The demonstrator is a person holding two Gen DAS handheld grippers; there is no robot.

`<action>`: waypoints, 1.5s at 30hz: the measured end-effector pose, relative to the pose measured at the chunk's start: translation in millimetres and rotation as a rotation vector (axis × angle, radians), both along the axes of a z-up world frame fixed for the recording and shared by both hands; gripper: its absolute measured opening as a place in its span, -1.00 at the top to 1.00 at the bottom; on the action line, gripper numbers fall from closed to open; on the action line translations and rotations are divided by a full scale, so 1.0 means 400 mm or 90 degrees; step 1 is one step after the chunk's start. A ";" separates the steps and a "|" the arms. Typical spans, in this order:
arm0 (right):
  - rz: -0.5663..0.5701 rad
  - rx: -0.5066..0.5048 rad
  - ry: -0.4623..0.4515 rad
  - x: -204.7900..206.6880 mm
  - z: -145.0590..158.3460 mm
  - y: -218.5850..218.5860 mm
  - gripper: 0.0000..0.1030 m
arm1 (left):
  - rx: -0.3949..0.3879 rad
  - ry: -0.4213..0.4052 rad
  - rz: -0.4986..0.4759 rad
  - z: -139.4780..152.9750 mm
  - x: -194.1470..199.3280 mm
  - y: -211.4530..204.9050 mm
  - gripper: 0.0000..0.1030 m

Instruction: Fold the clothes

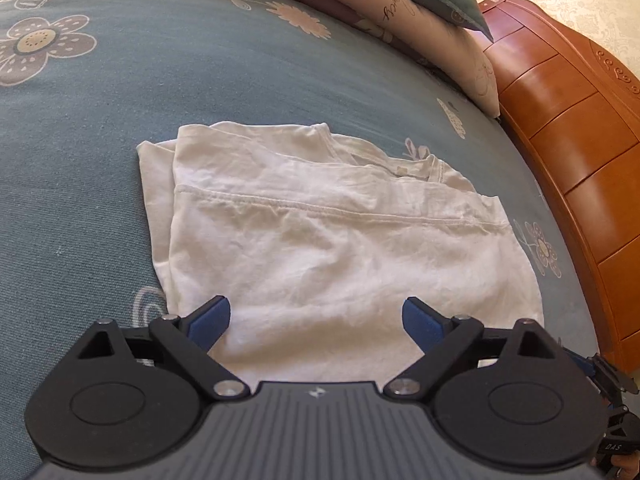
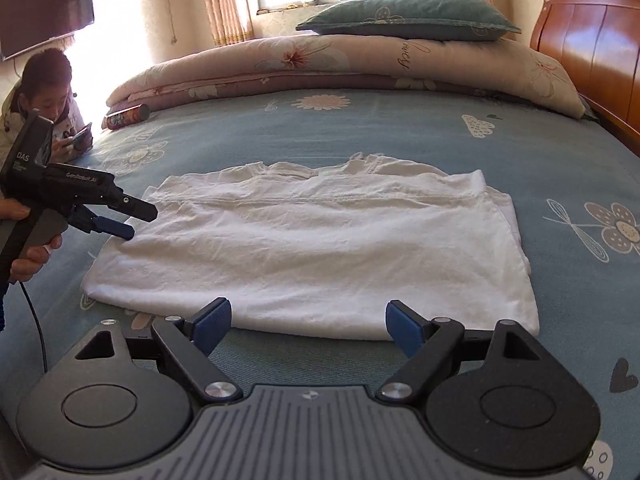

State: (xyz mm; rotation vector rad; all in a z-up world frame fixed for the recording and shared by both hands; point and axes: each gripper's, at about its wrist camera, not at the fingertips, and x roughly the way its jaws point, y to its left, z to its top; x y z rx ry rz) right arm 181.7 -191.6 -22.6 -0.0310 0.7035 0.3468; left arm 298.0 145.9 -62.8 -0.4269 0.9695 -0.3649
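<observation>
White shirt [image 2: 312, 248] folded flat on bedsheet [image 2: 400, 128]; left gripper [image 1: 316, 316], right gripper [image 2: 308, 322] both spread, empty.

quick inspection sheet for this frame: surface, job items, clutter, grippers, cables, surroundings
Surface: blue floral bedsheet, smooth.
Job's things: white shirt, partly folded into a flat rectangle, hem seam across the top layer, collar at the far edge.
Clutter: cylindrical can lying on its side near the quilt.
Grippers: left gripper open over the shirt's near edge, nothing between its fingers; right gripper open at the shirt's front edge, holding nothing.
Cables: black cable hanging from the left gripper's handle.
Surroundings: folded quilt with a green pillow on top, wooden headboard, window with curtains, wall TV, a person at the bedside with a phone.
</observation>
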 end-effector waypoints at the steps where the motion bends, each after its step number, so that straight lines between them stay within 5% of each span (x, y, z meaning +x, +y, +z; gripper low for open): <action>1: 0.026 -0.021 -0.005 0.012 0.004 0.037 -0.72 | -0.027 -0.014 -0.003 -0.002 -0.011 0.019 -0.80; 3: 0.078 -0.063 -0.015 0.037 0.010 0.111 -0.72 | -0.070 -0.029 -0.009 -0.004 -0.026 0.053 -0.80; 7: 0.175 -0.105 -0.038 0.086 0.008 0.268 -0.72 | -0.044 -0.035 -0.011 0.042 -0.042 0.094 -0.81; 16: 0.306 -0.133 -0.067 0.198 -0.045 0.553 -0.72 | -0.089 -0.033 0.015 0.047 -0.055 0.159 -0.82; 27: 0.358 -0.180 -0.063 0.069 -0.098 0.584 -0.72 | -0.087 -0.057 0.018 0.055 -0.061 0.152 -0.82; 30: 0.330 -0.196 -0.085 0.030 -0.078 0.544 -0.73 | -0.089 -0.066 0.015 0.057 -0.063 0.135 -0.82; 37: 0.136 -0.180 -0.070 0.041 -0.065 0.359 -0.98 | -0.056 -0.067 -0.027 0.033 -0.046 0.035 -0.84; 41: 0.022 -0.131 0.002 0.066 -0.122 0.235 -1.00 | -0.032 -0.043 -0.044 -0.004 -0.031 -0.012 -0.84; 45: -0.010 -0.084 0.062 0.035 -0.152 0.159 -1.00 | -0.014 -0.039 -0.043 -0.013 -0.031 -0.020 -0.84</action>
